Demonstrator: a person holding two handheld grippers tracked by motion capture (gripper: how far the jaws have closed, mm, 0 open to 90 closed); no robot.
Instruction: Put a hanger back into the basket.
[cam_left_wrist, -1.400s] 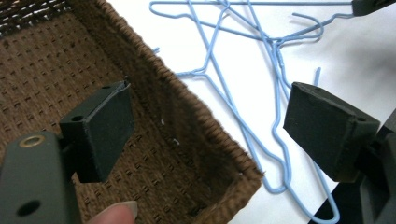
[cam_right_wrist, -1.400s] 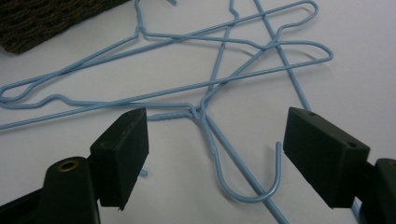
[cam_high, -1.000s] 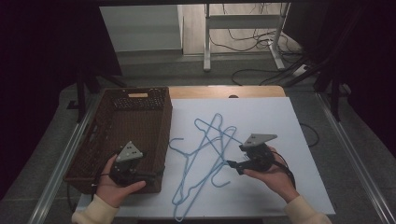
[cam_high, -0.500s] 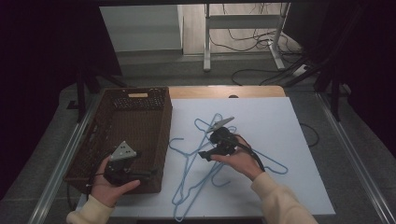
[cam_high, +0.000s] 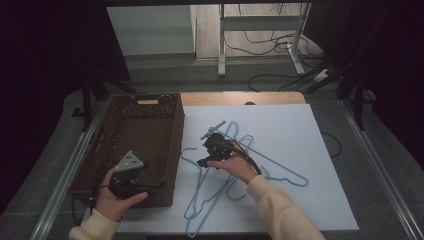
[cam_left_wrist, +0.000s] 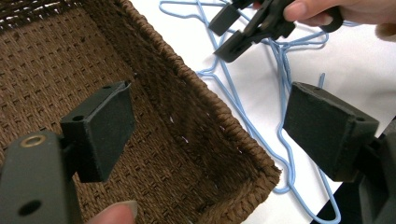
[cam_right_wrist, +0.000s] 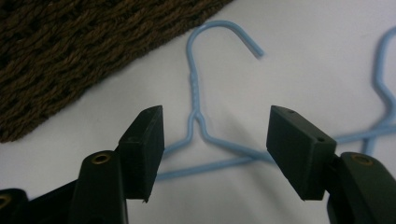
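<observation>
Grey floor strewn with cables; white stand behind; dark surroundings.

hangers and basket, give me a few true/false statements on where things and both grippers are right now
1. The right gripper is open above the neck of a blue hanger. True.
2. The left gripper is shut on a hanger. False: its jaws stand wide apart with nothing between them, over the near corner of the wicker basket.
3. The blue hangers lie inside the basket. False: they lie on the white table top, beside the basket.
4. The basket sits to the left of the hangers in the high view. True.
5. The right gripper is clamped on the basket rim. False: it is over the hangers, apart from the basket.
</observation>
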